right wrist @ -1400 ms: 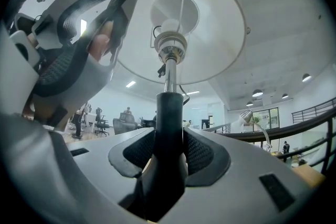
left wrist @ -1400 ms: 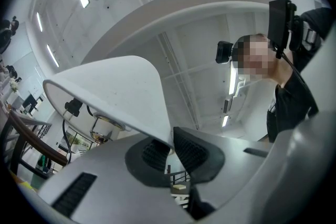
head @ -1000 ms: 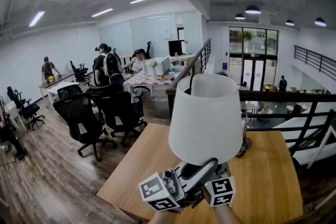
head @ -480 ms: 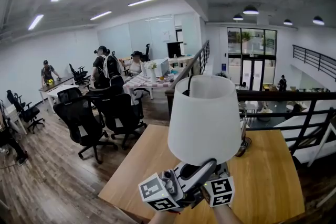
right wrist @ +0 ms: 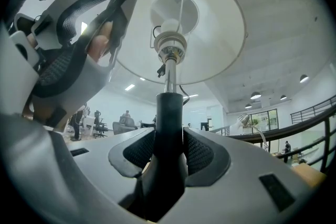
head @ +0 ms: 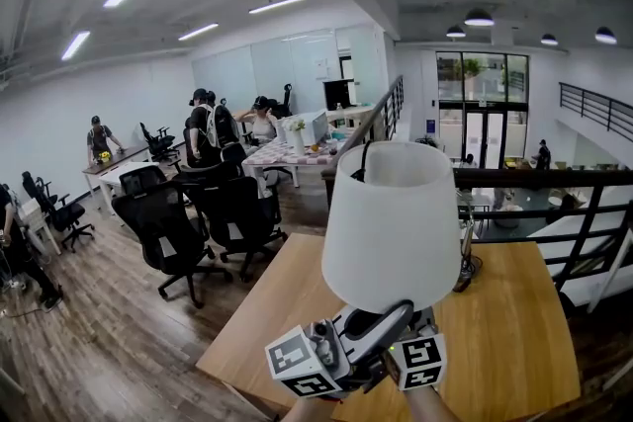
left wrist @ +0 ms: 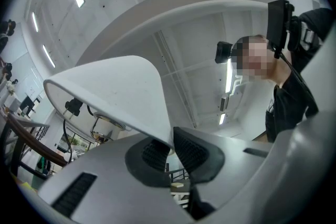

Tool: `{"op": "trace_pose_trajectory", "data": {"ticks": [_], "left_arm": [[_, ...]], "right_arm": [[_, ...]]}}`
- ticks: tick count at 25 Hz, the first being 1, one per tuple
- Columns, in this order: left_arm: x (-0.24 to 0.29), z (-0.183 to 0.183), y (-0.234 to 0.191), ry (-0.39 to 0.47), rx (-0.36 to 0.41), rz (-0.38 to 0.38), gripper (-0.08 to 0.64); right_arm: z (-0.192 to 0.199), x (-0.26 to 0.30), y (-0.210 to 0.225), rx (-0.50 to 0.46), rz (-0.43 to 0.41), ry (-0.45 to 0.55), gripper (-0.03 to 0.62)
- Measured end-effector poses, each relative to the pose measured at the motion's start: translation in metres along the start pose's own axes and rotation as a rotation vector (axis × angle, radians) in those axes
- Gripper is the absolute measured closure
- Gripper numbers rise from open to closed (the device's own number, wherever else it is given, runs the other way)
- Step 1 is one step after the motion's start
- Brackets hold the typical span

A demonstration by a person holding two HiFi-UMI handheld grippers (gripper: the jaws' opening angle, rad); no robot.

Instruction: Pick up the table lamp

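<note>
The table lamp has a white cone shade (head: 392,222) and a black stem (right wrist: 169,123) under a chrome bulb socket (right wrist: 170,45). It is held up above the wooden table (head: 509,336), at the middle of the head view. My left gripper (left wrist: 169,145) is shut on the shade's lower rim (left wrist: 157,131), pinching the thin edge between its ribbed pads. My right gripper (right wrist: 169,152) is shut on the black stem, one pad on each side. In the head view the left gripper (head: 399,313) reaches up to the shade's rim. The lamp's base is hidden.
A silver desk lamp (head: 465,257) stands on the table behind the shade. A dark railing (head: 554,181) runs past the table's far edge. Black office chairs (head: 168,232) stand on the wood floor to the left, with several people at desks farther back.
Both grippers keep their hold on the lamp. The shade has shifted slightly to the right in the head view, and the room behind has slid a little to the right too.
</note>
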State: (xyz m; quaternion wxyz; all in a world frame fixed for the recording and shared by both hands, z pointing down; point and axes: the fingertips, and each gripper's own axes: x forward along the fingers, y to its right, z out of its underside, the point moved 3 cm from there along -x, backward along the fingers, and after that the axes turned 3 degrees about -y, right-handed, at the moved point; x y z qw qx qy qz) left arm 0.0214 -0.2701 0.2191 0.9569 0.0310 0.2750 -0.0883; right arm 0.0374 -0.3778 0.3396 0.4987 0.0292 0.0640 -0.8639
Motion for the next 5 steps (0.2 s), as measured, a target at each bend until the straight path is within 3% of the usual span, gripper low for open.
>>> {"op": "trace_pose_trajectory", "data": {"ticks": [5], "left_arm": [[-0.0024,-0.0035,0.0078,-0.004,-0.004,0.000,0.535]], "right_arm": [[-0.0036,-0.0047,-0.0056,0.001,-0.001,0.003,0.417]]}}
